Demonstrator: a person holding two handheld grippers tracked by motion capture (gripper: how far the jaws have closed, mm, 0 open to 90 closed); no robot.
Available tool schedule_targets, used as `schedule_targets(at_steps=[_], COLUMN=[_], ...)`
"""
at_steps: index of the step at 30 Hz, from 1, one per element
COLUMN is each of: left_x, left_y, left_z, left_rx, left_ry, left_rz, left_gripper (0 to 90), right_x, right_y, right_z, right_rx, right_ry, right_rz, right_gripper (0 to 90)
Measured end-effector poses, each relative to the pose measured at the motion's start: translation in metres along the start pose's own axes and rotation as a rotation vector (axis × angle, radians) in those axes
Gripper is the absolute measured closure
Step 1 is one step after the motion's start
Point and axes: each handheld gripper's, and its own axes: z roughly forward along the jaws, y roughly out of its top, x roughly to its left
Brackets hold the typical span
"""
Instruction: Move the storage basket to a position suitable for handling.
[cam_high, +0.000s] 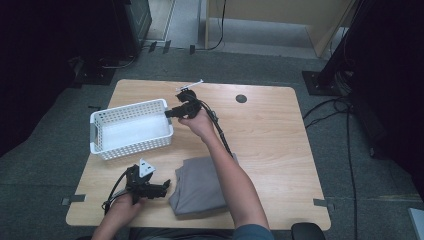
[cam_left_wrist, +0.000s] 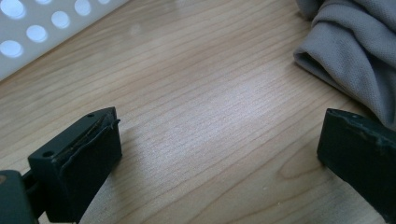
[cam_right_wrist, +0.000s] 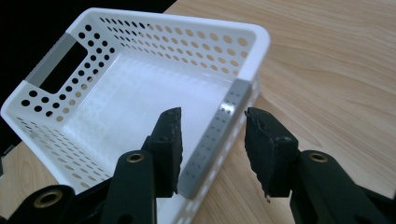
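A white perforated basket (cam_high: 131, 129) stands empty on the left half of the wooden table (cam_high: 270, 130). My right gripper (cam_high: 172, 112) is at the basket's right end. In the right gripper view it (cam_right_wrist: 212, 121) is open and straddles the basket's (cam_right_wrist: 187, 18) end wall at the grey handle strip (cam_right_wrist: 205, 154), with one jaw inside and one outside, each a little apart from the wall. A folded grey cloth (cam_high: 197, 187) lies near the front edge. My left gripper (cam_high: 162, 189) rests low just left of it, wide open (cam_left_wrist: 219, 126) over bare wood, with the cloth (cam_left_wrist: 355, 42) beyond its right jaw.
A round cable hole (cam_high: 241, 98) sits in the table's back middle. The right gripper's cable (cam_high: 222, 135) runs along the forearm. The basket's side (cam_left_wrist: 28, 32) is up and left of the left gripper. Dark stands and cables (cam_high: 340, 105) surround the table on the floor.
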Motion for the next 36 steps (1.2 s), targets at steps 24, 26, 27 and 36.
schedule_targets(at_steps=[24, 26, 27, 36], left_x=[0.000, 0.000, 0.000, 0.000], left_y=[0.000, 0.000, 0.000, 0.000], left_z=[0.000, 0.000, 0.000, 0.000], left_rx=[-0.001, 0.000, 0.000, 0.001], left_ry=[0.000, 0.000, 0.000, 0.000], left_rz=[-0.001, 0.000, 0.000, 0.001], left_gripper=[0.0, 0.0, 0.0, 0.0], right_x=[-0.003, -0.005, -0.005, -0.020], right_y=[0.008, 0.009, 0.009, 0.003], right_z=[0.025, 0.022, 0.022, 0.009], right_rx=[0.110, 0.101, 0.101, 0.102], right_ry=[-0.118, -0.124, -0.124, -0.159], right_rz=[0.168, 0.192, 0.192, 0.276], right_gripper=[73.4, 75.9, 75.9, 77.1])
